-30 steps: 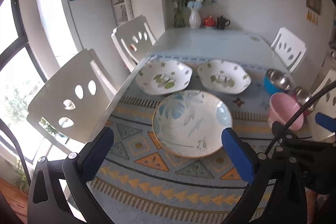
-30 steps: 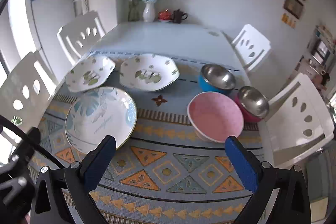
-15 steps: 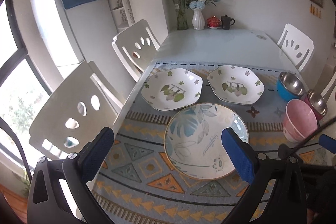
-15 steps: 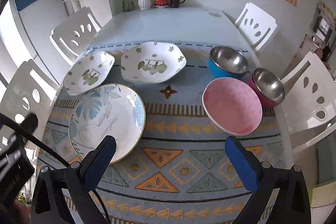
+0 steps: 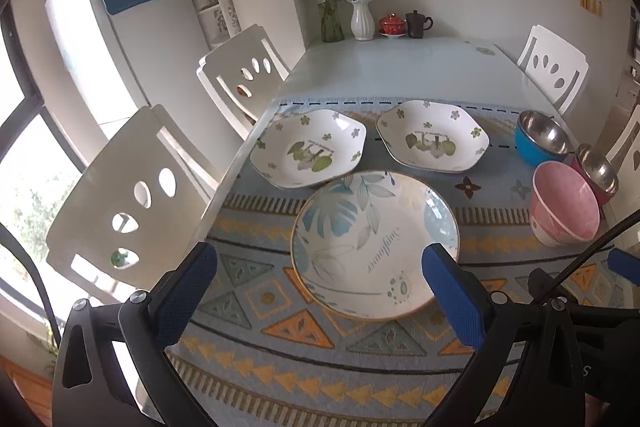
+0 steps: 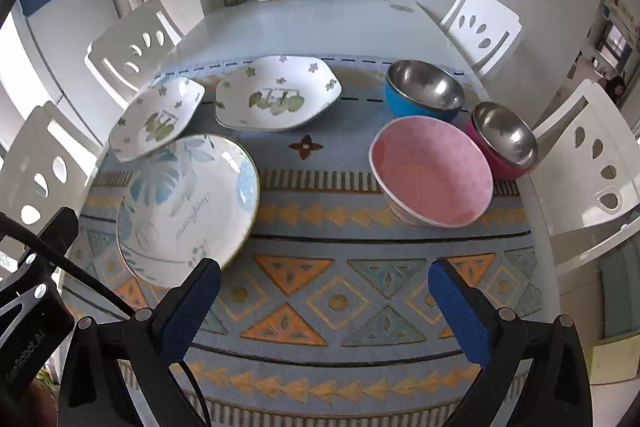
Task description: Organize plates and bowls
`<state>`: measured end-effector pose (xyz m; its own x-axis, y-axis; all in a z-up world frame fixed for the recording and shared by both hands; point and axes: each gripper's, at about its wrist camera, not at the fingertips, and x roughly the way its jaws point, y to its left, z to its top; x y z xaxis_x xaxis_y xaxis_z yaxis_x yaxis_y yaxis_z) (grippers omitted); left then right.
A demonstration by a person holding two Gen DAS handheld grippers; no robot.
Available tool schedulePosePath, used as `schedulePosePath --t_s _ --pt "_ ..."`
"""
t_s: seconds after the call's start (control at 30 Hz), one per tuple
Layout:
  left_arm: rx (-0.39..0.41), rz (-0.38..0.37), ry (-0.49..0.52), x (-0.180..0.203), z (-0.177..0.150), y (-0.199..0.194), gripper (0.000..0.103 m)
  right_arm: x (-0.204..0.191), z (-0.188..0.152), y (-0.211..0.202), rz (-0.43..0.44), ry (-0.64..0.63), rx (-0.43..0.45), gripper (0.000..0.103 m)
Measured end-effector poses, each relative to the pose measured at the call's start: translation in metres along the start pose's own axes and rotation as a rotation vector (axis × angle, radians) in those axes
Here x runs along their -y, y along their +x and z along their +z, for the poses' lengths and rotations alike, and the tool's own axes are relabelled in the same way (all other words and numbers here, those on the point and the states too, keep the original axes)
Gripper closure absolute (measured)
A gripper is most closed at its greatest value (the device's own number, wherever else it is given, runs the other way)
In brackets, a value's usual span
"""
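Observation:
A round blue-leaf plate (image 5: pixel 374 245) (image 6: pixel 186 205) lies on the patterned cloth, with two white hexagonal floral plates (image 5: pixel 310 153) (image 5: pixel 434 141) behind it. A pink bowl (image 6: pixel 432 171) (image 5: pixel 564 209), a blue steel bowl (image 6: pixel 424 89) and a magenta steel bowl (image 6: pixel 504 139) stand at the right. My left gripper (image 5: pixel 320 291) is open and empty, just short of the round plate. My right gripper (image 6: pixel 324 303) is open and empty over the cloth, between the round plate and the pink bowl.
White chairs (image 5: pixel 132 195) (image 6: pixel 592 155) stand along both long sides of the table (image 6: pixel 312 23). A vase of flowers (image 5: pixel 362 15), a red cup and a dark teapot stand at the far end by the wall.
Both grippers have moved forward and lower toward the table, so the plates and bowls look larger and nearer. Both stayed open. Nothing on the table moved.

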<state>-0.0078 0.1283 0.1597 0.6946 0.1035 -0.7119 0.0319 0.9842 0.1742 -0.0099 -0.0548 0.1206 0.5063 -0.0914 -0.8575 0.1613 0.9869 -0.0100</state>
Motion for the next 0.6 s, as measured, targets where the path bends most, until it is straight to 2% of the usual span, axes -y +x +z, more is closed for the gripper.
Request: schedulePosePath --t_s 0.27,0.6 --pt "0.024 0.039 -0.026 0.003 -0.010 -0.020 0.001 0.008 -0.007 -0.005 0.007 -0.043 0.007 0.000" --pt "-0.016 0.048 -0.069 0.002 -0.025 -0.022 0.001 0.001 -0.020 -0.006 0.017 -0.107 0.001 0.000"
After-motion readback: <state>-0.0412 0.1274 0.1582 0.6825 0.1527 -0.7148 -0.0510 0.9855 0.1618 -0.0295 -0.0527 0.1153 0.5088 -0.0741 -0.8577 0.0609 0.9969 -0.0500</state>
